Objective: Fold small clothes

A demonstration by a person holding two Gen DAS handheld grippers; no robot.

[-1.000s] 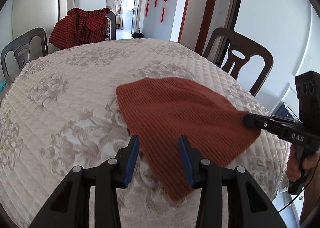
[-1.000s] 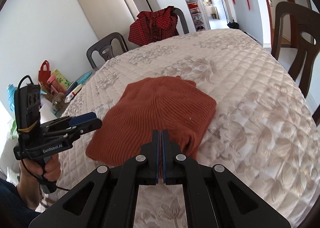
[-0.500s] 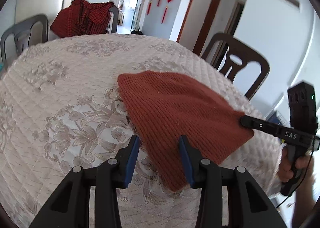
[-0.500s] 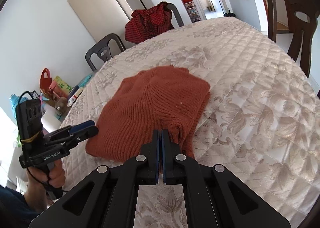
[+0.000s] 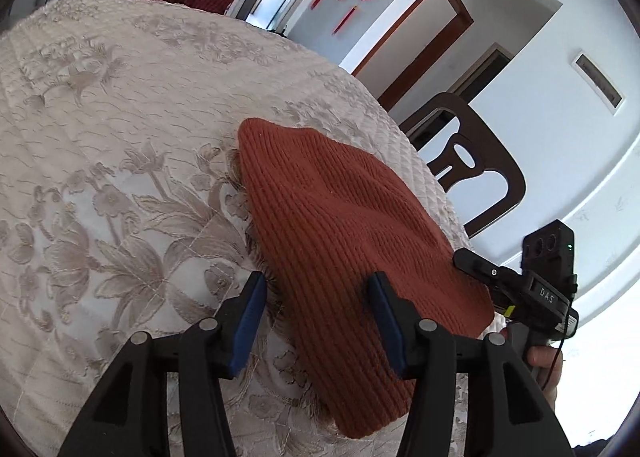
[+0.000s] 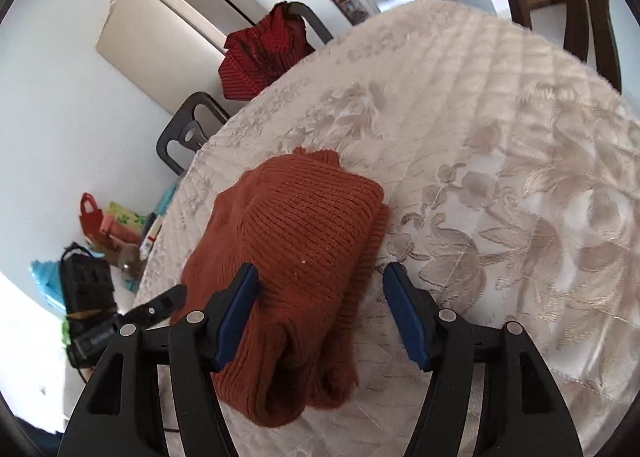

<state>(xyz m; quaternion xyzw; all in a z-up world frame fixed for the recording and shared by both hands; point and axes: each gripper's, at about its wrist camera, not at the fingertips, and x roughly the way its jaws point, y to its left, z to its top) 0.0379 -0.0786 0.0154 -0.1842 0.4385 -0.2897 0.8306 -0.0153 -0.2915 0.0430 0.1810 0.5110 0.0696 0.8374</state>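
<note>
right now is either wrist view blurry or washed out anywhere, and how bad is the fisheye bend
Left wrist view: sharp on the rust knit garment, blown-out white at lower right, doorway and wall lines bowed. Right wrist view: softer, motion-smeared toward the far tablecloth and fridge; sunlight glares on the cloth at right; dark vignette in the corners of both.

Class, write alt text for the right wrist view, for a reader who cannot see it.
The right gripper, jaws open, hovers over the near edge of a folded rust-red knit garment on a floral quilted tablecloth. The left gripper shows at the garment's left edge.
</note>
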